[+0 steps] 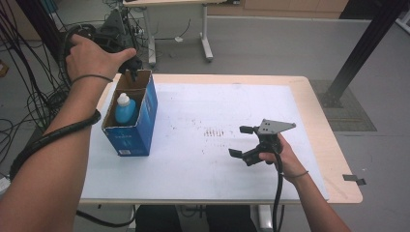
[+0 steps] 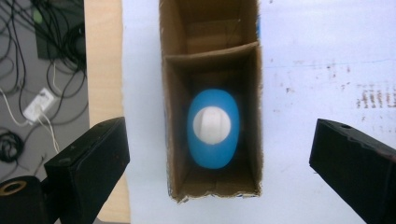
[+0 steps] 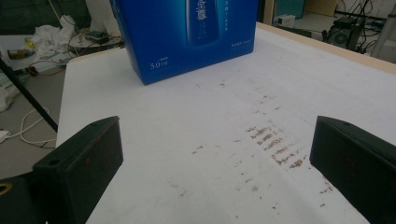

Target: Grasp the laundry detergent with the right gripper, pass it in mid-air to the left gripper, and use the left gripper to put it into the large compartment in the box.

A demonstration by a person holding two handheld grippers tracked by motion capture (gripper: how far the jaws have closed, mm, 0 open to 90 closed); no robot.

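The right gripper (image 1: 240, 141) is resting near the right edge of the table (image 1: 319, 145), its jaws standing wide apart with nothing between them, pointing leftward across the stained white mat (image 1: 217, 145); further left and farther off, the blue bottle (image 1: 124, 108) is standing upright inside the open blue box (image 1: 138, 130), in the nearer of its two cardboard compartments, white cap (image 2: 212, 123) up; the left gripper (image 1: 131, 67) is hanging above the box's far end, jaws spread wide and empty, looking straight down on the cap; judging by its look, the bottle is being a smooth plastic one, fairly stiff, probably light to moderate in weight and a little slippery on its rounded shoulders, so the narrow neck under the cap is offering the surest hold; the box walls and the cardboard divider (image 2: 210, 51) are crowding the bottle closely and are likely getting in the way of wide jaws; the thin card is likely bending if pushed; beyond the table, cables (image 1: 29, 96) are lying on the floor.
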